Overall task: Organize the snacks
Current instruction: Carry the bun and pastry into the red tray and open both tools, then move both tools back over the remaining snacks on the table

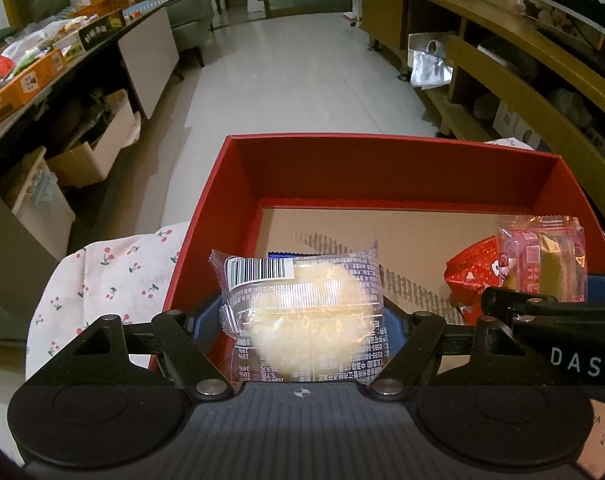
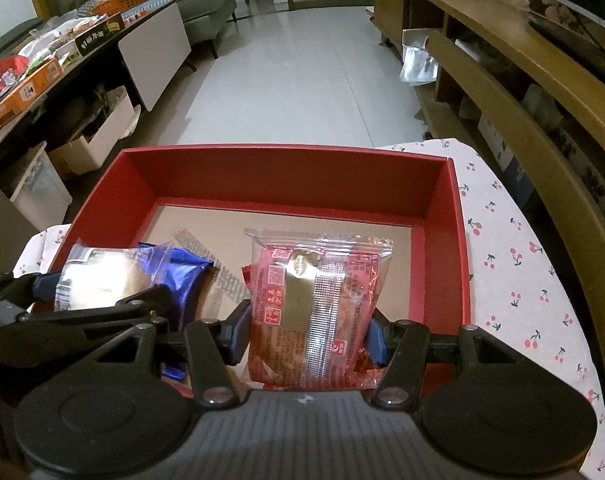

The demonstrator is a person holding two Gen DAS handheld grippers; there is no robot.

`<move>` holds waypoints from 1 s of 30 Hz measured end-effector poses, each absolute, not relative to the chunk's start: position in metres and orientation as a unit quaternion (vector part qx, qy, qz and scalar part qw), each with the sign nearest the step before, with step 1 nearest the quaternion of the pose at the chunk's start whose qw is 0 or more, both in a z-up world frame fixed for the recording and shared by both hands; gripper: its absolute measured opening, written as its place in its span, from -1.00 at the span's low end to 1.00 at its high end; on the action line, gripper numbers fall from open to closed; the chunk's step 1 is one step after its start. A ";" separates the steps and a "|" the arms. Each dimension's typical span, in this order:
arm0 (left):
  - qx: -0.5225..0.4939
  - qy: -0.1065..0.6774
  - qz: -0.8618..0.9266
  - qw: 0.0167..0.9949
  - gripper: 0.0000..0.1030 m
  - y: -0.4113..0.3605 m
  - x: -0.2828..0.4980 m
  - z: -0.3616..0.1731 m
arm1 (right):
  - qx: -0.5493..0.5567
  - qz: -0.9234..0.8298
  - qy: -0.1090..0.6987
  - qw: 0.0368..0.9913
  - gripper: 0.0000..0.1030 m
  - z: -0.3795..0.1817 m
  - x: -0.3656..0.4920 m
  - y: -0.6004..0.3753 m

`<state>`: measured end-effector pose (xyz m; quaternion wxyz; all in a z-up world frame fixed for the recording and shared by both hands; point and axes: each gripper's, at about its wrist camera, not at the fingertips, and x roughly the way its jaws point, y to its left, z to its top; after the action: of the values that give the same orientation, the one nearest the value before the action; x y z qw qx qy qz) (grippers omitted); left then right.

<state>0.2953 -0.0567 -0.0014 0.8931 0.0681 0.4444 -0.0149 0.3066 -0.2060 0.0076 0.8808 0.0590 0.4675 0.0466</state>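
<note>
A red box (image 1: 382, 168) with a cardboard floor stands on a cherry-print cloth (image 1: 102, 272); it also shows in the right wrist view (image 2: 286, 176). My left gripper (image 1: 302, 320) is shut on a clear packet with a pale round cake (image 1: 302, 312), held over the box's near left part; this packet also shows in the right wrist view (image 2: 102, 276). My right gripper (image 2: 306, 332) is shut on a pink-red snack packet (image 2: 314, 304), held over the box's near right part; it also shows in the left wrist view (image 1: 542, 264). A blue packet (image 2: 186, 276) and a red packet (image 1: 470, 272) lie in the box beneath.
A cluttered side table (image 1: 42, 72) with snack boxes stands at the left. Wooden shelving (image 1: 522, 80) runs along the right. A tiled floor (image 1: 294, 72) stretches ahead. Cardboard boxes (image 1: 98, 148) sit under the side table.
</note>
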 end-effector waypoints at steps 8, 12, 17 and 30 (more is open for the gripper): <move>0.076 0.449 -0.017 0.890 0.60 -0.060 0.295 -0.004 | 0.057 0.039 0.477 0.876 0.43 0.001 0.310 -0.209; 0.073 0.454 -0.016 0.888 0.65 -0.057 0.295 -0.006 | 0.051 0.037 0.475 0.877 0.43 0.001 0.310 -0.207; 0.070 0.454 -0.016 0.888 0.68 -0.054 0.293 -0.003 | 0.046 0.037 0.469 0.881 0.45 0.003 0.307 -0.206; 0.052 0.437 -0.016 0.898 0.69 -0.047 0.284 0.017 | 0.035 0.045 0.441 0.896 0.57 0.021 0.299 -0.205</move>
<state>0.2838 -0.0469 0.0165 0.8979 0.0516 0.4368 -0.0162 0.2988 -0.2054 0.0212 0.8958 0.0346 0.4408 0.0447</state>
